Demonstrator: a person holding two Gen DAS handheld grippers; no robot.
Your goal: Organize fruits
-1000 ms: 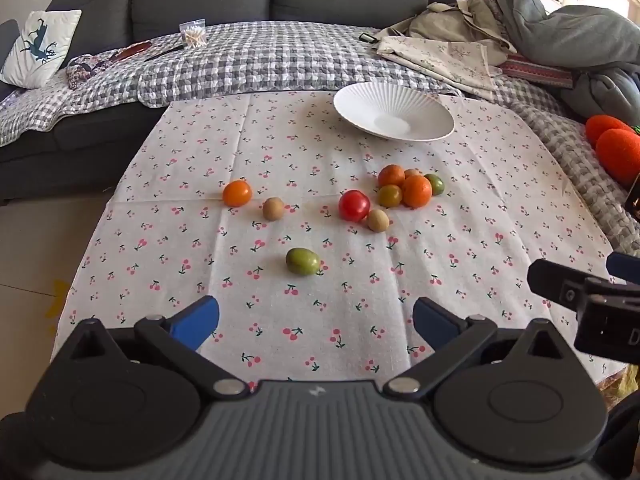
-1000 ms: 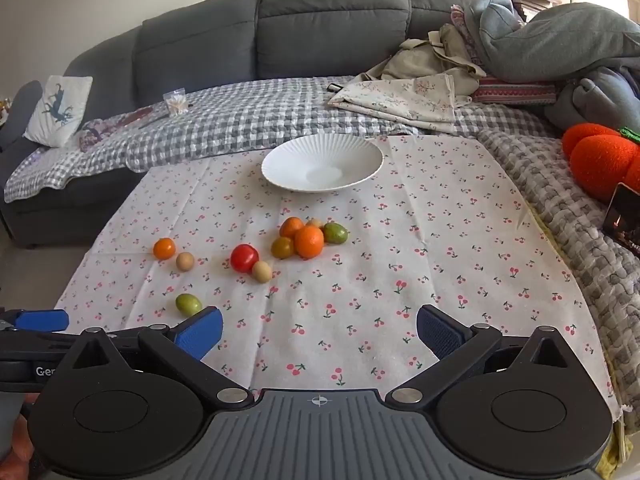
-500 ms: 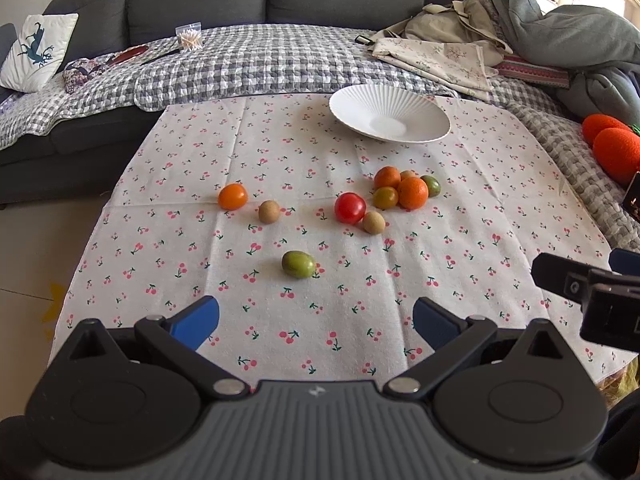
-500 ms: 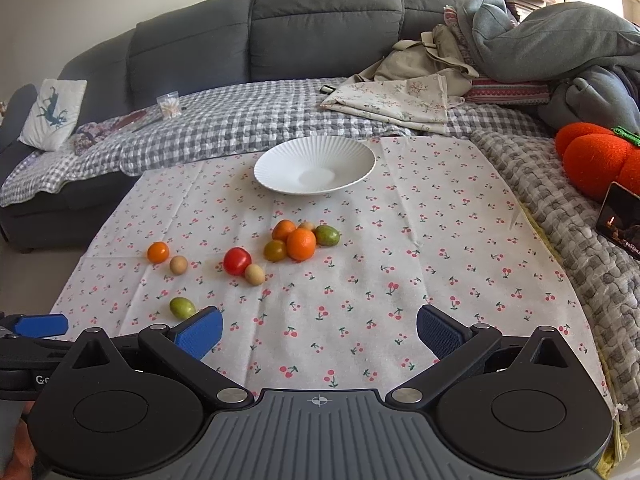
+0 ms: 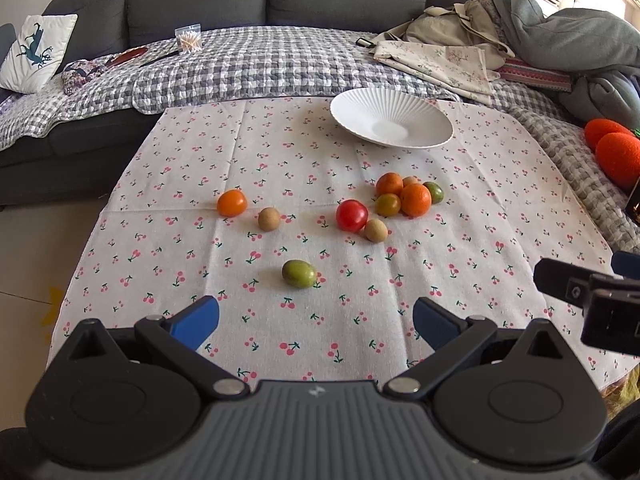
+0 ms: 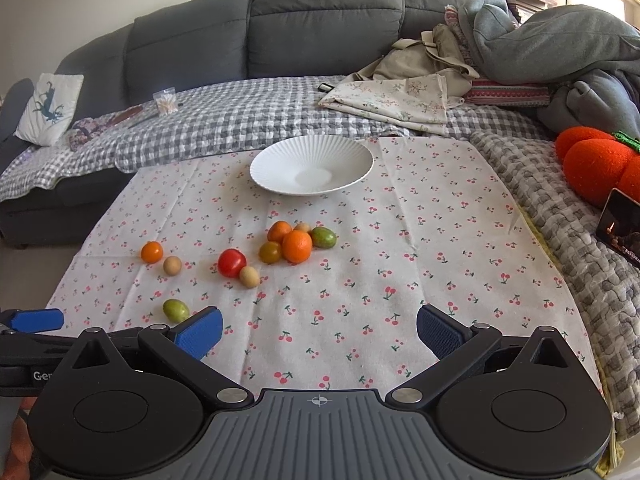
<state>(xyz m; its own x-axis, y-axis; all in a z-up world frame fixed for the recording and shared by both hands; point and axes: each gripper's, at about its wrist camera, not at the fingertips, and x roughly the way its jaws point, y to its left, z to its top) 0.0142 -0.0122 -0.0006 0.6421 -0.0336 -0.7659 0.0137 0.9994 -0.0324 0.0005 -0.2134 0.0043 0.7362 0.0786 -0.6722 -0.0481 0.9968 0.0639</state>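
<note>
Several small fruits lie on a cherry-print cloth (image 5: 400,320): a green one (image 5: 299,274) nearest, a red tomato (image 5: 351,215), an orange one (image 5: 231,203) at the left, two tan ones, and a cluster (image 5: 408,197) of orange and green ones. A white ribbed plate (image 5: 391,123) stands empty at the cloth's far side; it also shows in the right wrist view (image 6: 311,165). My left gripper (image 5: 316,320) is open and empty, just short of the green fruit. My right gripper (image 6: 319,332) is open and empty above the cloth's near part.
A grey sofa (image 6: 320,32) with a checked blanket (image 6: 240,112) lies behind the cloth. Piled clothes (image 6: 540,52) and an orange plush (image 6: 596,164) sit at the right, with a phone (image 6: 620,226) beside it. A white cushion (image 5: 36,52) is at the far left.
Both grippers have drawn back slightly and risen, so the fruits sit a little farther off in both views. The fruits and plate have not moved. Both stay open.
</note>
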